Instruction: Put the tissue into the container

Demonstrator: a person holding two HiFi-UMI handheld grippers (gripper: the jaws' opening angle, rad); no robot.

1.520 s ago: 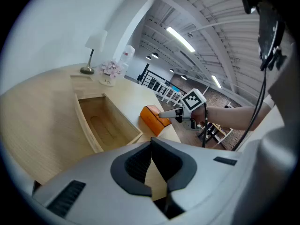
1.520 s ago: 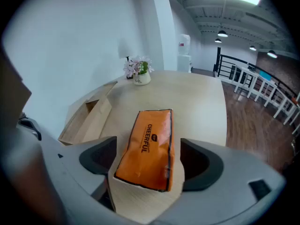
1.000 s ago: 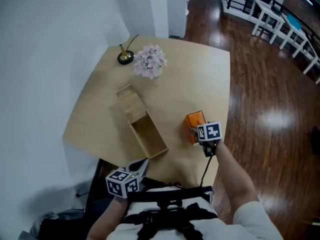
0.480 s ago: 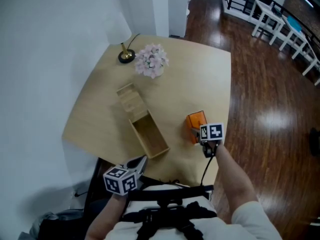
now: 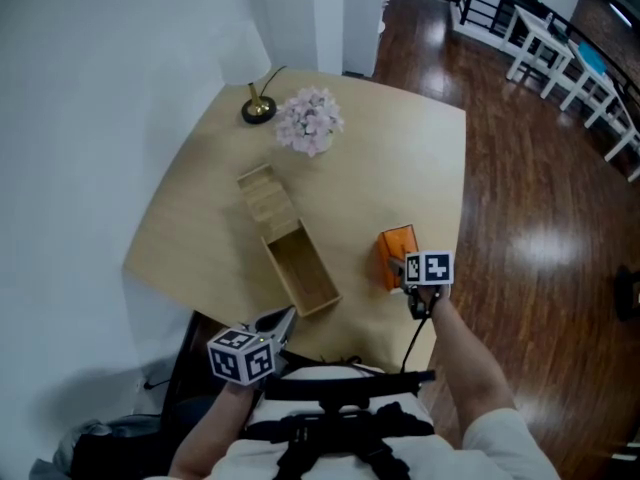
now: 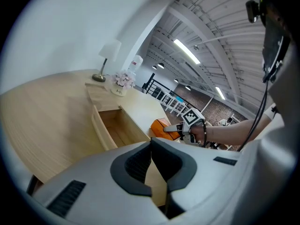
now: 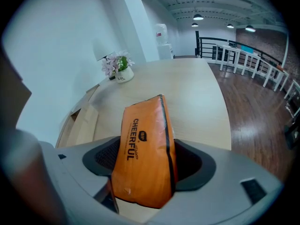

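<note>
Two grippers: left gripper (image 5: 279, 321) and right gripper (image 5: 394, 269), each carrying one marker cube. One surface (image 5: 400, 158), wooden. One orange tissue pack (image 5: 396, 244), between the right gripper's jaws. One wooden container (image 5: 300, 268), open, lying between the two grippers. One lid (image 5: 266, 195), at the container's end farther from both grippers. One flower pot (image 5: 310, 124) and one table lamp (image 5: 257, 110), both well beyond the grippers.

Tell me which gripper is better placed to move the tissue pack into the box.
The right gripper. Its fingers have just been closing on the pack, which fills the gap between them. The left gripper is shut, empty, and by the table's near edge.
</note>
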